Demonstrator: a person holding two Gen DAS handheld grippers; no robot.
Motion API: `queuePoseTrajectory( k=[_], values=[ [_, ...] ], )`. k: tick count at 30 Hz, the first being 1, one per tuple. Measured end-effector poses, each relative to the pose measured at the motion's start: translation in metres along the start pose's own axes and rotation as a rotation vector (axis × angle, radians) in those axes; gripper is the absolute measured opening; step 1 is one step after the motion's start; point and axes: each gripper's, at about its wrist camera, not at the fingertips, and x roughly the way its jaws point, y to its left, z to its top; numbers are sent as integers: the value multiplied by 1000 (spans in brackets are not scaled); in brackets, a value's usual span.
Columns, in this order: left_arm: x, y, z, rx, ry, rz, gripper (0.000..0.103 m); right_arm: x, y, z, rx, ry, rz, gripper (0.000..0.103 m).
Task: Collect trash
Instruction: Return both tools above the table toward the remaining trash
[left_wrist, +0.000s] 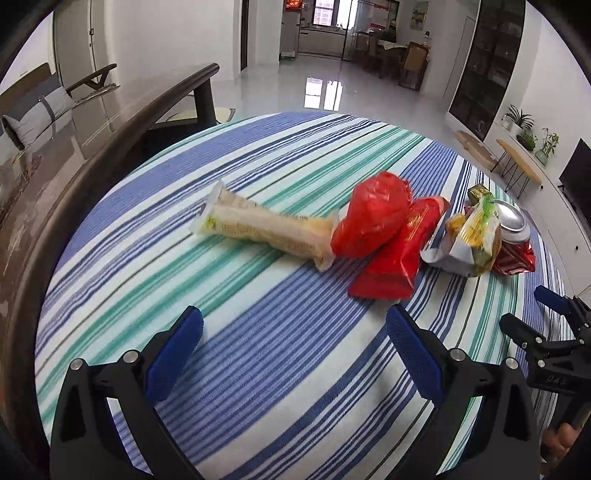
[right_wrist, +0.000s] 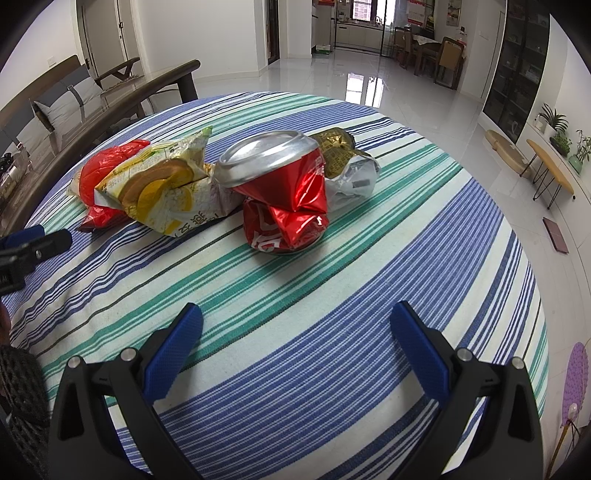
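So your table (left_wrist: 258, 332), under its blue, green and white striped cloth, carries all the trash in one loose row, which suits a one-by-one pickup. No bin or bag to receive it shows in either view, so you will have to find that before you lift anything.

From the left wrist view, the long pale cracker sleeve (left_wrist: 266, 227) lies flat at about 12 o'clock of the left gripper (left_wrist: 295, 332), its near end touching the red plastic bag (left_wrist: 373, 218). A red wrapper (left_wrist: 391, 262) leans against that bag at 1 o'clock. These look soft and light, so they should crumple as you pinch them.

From the right wrist view, the crushed red can (right_wrist: 288, 199) stands at 12 o'clock of the right gripper (right_wrist: 295, 332), folded at the waist with its silver top tilted towards you. The yellow snack bag (right_wrist: 166, 188) presses against it at 11 o'clock, and a gold-and-silver wrapper (right_wrist: 347, 166) sits just behind at 1 o'clock. The can's dented wall will likely give a firmer hold than the foil.

Both sets of fingers are spread wide and hold nothing, each hovering short of its nearest piece; the right gripper looks best lined up on the can.
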Motion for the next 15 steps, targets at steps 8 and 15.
queuePoseTrajectory(
  k=[8,15],
  values=[
    [2,-11,3,-3,22,-53,98,0,-1,1,-1,0,0,98],
    [0,-27,0,102,14,-39,98,-1,-4,5,-12,3,10,98]
  ],
)
